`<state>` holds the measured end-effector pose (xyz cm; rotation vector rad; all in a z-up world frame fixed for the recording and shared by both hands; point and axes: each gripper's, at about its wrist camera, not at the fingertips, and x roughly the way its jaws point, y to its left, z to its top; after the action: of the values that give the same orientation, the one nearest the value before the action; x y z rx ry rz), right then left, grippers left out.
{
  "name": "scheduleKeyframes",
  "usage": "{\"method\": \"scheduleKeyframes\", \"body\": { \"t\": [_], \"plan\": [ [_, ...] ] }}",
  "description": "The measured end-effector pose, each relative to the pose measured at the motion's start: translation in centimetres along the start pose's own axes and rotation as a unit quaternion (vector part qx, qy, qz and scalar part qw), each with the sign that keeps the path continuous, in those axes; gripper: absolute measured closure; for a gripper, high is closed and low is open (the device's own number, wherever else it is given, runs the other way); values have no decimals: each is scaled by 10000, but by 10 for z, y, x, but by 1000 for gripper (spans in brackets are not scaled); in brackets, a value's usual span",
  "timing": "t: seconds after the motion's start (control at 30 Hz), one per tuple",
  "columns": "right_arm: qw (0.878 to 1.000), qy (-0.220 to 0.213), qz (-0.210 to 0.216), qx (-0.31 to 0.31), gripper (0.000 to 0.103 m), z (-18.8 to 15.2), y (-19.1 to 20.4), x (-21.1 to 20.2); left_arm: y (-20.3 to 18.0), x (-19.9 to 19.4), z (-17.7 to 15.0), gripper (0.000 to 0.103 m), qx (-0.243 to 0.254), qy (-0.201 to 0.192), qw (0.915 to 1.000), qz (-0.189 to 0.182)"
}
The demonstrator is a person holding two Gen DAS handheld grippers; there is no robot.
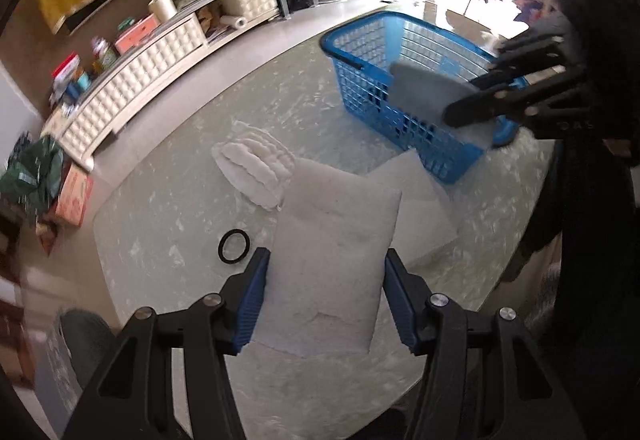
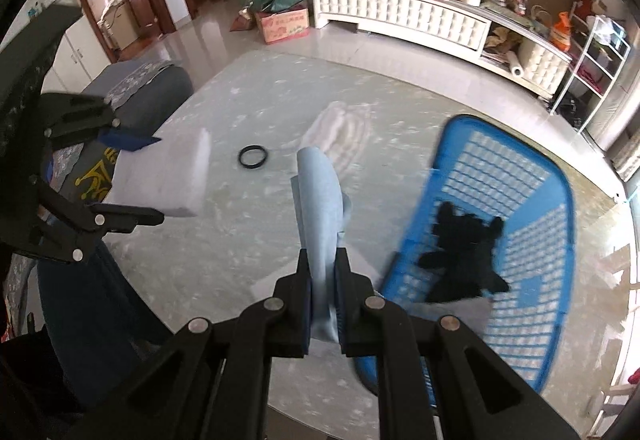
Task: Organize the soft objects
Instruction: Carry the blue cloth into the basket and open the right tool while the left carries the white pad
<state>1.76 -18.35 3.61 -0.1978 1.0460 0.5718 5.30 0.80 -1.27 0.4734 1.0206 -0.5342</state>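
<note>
Left gripper (image 1: 326, 304): jaws clamped a white pillow (image 1: 332, 260). Right gripper (image 2: 323, 304): jaws pinched a grey cloth (image 2: 320, 200) beside blue basket (image 2: 520, 200) containing black plush (image 2: 464, 256).

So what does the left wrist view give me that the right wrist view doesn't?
Only the left wrist view: the white pillow from close up, gripped between the left tongs.
Only the right wrist view: the black soft toy lying in the blue basket.
Both: the basket, the folded white towel, the black ring on the marble table, and the grey-blue cloth clamped in the right tongs.
</note>
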Motion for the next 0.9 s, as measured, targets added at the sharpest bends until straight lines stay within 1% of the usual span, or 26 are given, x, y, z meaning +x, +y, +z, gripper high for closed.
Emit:
{"method": "scheduleKeyframes", "body": {
  "t": [0.2, 0.33, 0.43, 0.57, 0.63, 0.7, 0.9],
  "plan": [
    [9996, -95, -185, 197, 94, -3, -34, -18, -6, 5, 11, 49, -231, -123, 9997, -27],
    [9987, -91, -359, 357, 94, -2, -55, -18, -9, 10, 20, 49, -371, -210, 9991, 18],
    [9976, -33, -483, 505, 94, -2, -69, -11, -11, 13, 26, 49, -427, -321, 9986, -25],
    [9951, 152, -704, 677, 94, -1, -85, 8, -13, 17, 34, 49, -517, -435, 9977, -68],
    [9937, 290, -754, 781, 94, 0, -97, 20, -16, 20, 37, 49, -502, -457, 9977, -48],
    [9920, 438, -782, 888, 94, 1, -107, 34, -16, 23, 39, 49, -475, -480, 9977, -106],
    [9875, 830, -903, 986, 94, 8, -123, 67, -12, 28, 42, 49, -524, -517, 9972, -164]
  ]
}}
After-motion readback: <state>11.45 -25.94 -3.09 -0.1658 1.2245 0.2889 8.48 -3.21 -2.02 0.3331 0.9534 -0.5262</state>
